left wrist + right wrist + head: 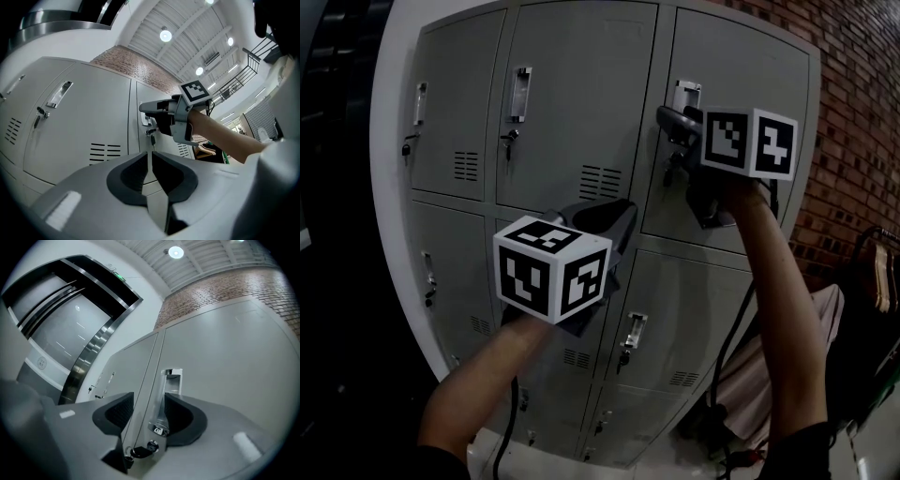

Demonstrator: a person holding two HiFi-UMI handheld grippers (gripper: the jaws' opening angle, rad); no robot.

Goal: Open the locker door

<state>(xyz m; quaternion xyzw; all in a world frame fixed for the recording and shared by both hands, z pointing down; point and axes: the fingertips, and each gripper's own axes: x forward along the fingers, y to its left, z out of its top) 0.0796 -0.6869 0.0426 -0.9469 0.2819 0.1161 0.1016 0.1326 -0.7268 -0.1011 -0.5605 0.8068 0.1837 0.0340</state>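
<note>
While the upper-right door [741,66] sits shut and flush, the right hand-held gripper [149,416] is spread wide with the handle [169,389] between its jaws, unpinched. I'd judge this the grasping step: next, close on that handle and pull outward, provided the key [138,452] below has freed the lock [151,445]. The left hand-held gripper [617,223] hangs lower, jaws together, empty. No writing is readable, only square markers [748,141].

Grey locker door [750,66], red brick wall [853,112]
</note>
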